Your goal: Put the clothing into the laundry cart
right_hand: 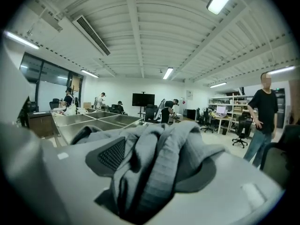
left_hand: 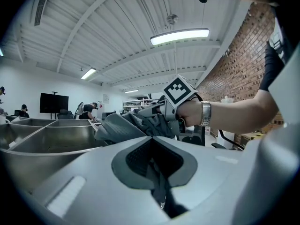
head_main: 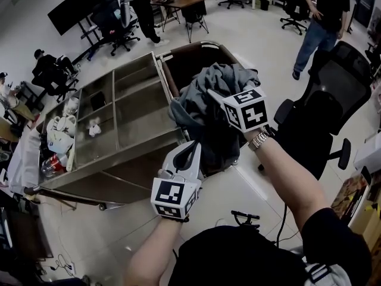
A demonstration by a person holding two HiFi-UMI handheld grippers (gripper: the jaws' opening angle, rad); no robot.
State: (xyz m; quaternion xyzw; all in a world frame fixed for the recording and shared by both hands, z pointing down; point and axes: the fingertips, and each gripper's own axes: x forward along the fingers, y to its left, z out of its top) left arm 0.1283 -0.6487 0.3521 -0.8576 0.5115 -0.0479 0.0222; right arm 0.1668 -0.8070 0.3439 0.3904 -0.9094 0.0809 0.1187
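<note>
A grey garment [head_main: 209,103] hangs bunched over the dark end bin [head_main: 191,63] of the steel laundry cart [head_main: 136,63]. My left gripper [head_main: 194,151] reaches up from below and is shut on a thin fold of the garment [left_hand: 140,125], which runs down between its jaws [left_hand: 156,172]. My right gripper [head_main: 213,95] comes in from the right at the top of the bundle. Its jaws [right_hand: 154,149] stand apart, with a thick wad of the garment [right_hand: 161,158] lying between them. Its left pad [right_hand: 111,156] shows bare.
The cart's open steel compartments [head_main: 128,124] stretch to the left, the far one holding bottles and white items [head_main: 59,145]. A black office chair [head_main: 324,109] stands close on the right. A person in jeans [head_main: 318,25] stands behind it, others at desks farther back.
</note>
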